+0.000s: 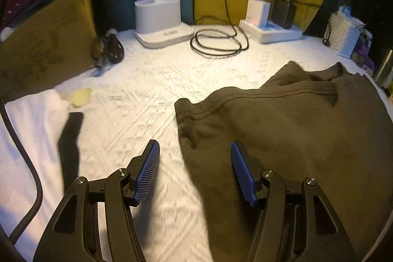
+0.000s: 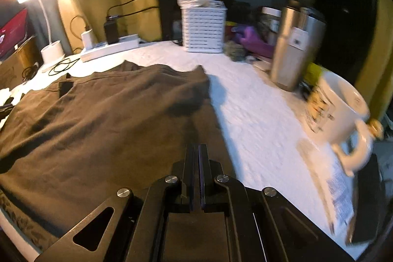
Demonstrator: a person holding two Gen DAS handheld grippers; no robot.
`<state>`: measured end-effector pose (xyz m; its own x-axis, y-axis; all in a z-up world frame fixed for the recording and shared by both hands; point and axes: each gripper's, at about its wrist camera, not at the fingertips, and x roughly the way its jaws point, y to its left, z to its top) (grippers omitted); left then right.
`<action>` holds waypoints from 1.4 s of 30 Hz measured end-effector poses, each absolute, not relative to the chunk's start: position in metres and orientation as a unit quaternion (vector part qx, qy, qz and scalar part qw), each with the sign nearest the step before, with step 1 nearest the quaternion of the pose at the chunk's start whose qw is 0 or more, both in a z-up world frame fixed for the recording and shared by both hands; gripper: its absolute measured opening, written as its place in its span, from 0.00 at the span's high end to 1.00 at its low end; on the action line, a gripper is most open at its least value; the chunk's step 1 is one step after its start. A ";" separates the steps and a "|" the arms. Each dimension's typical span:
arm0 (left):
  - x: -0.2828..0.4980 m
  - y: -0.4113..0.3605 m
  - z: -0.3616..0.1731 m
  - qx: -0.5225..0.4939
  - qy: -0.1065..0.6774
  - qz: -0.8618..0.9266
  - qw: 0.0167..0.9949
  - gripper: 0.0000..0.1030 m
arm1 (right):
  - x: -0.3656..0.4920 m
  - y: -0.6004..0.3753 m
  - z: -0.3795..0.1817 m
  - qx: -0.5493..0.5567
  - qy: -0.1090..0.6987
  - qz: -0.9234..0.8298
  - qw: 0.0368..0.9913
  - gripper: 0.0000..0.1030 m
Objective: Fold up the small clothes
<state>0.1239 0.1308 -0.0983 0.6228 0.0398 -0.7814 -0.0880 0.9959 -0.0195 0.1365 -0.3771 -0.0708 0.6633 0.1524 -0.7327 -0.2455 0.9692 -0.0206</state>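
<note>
A dark olive-brown garment (image 1: 282, 119) lies spread on the white textured cloth (image 1: 137, 90). My left gripper (image 1: 194, 151) is open, its blue pads on either side of the garment's left edge, low over it. In the right wrist view the same garment (image 2: 98, 119) fills the left half. My right gripper (image 2: 198, 151) is shut, jaws pressed together above the garment's right edge; whether cloth is pinched between them I cannot tell.
A white lamp base (image 1: 159, 19), coiled black cable (image 1: 218, 41), power strip (image 1: 270, 28) and white basket (image 1: 343, 36) stand at the back. A white cloth (image 1: 29, 119) and black sock (image 1: 70, 139) lie left. A steel tumbler (image 2: 294, 48) and white mug (image 2: 339, 114) stand right.
</note>
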 end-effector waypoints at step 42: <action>0.159 0.160 -0.087 -0.031 0.421 0.043 0.906 0.95 | 0.247 -0.343 -0.096 -0.068 0.454 0.074 0.885 0.96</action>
